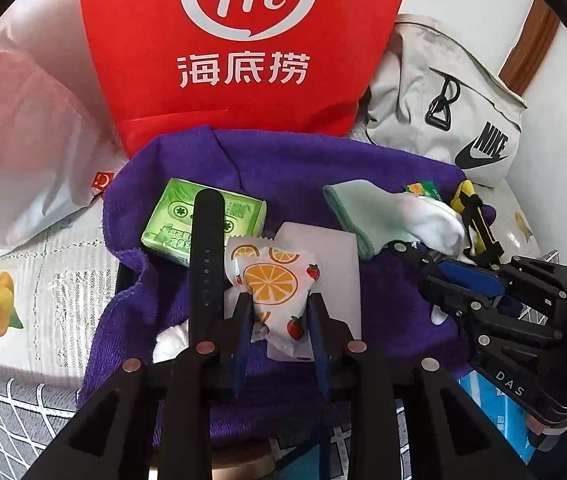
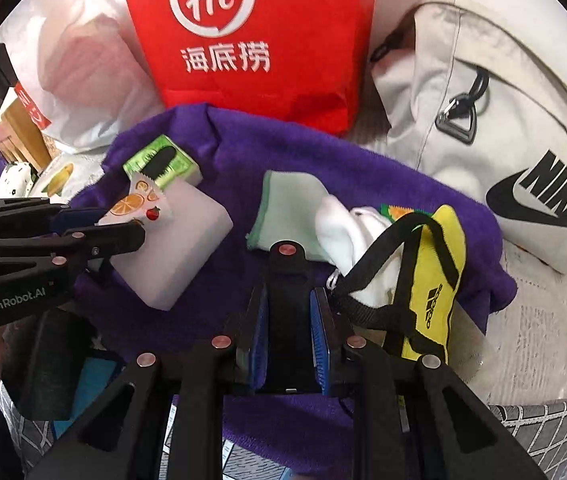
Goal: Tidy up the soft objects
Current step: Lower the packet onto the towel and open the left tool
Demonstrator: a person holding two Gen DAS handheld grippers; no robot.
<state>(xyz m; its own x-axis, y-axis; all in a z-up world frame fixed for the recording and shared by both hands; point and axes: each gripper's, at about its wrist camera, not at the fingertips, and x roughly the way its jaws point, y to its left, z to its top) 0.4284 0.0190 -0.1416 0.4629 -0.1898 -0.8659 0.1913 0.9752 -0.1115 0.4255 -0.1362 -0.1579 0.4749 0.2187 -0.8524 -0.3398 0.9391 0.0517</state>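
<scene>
Sorting of soft goods is under way: a fruit-print packet (image 1: 273, 288) is pinched in the left gripper (image 1: 279, 308) above a purple towel (image 1: 303, 164). Rightward, a black strap (image 2: 287, 312) is clamped in the right gripper (image 2: 289, 300). Next, placement is called for, likely in 1 bag; ahead, a sock (image 2: 291, 208) and yellow pouch (image 2: 439, 280) crowd the way.

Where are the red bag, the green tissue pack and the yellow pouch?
red bag (image 1: 239, 40): left wrist view, on its white logo.
green tissue pack (image 1: 171, 216): left wrist view, left part of its top.
yellow pouch (image 2: 441, 280): right wrist view, its middle.
</scene>
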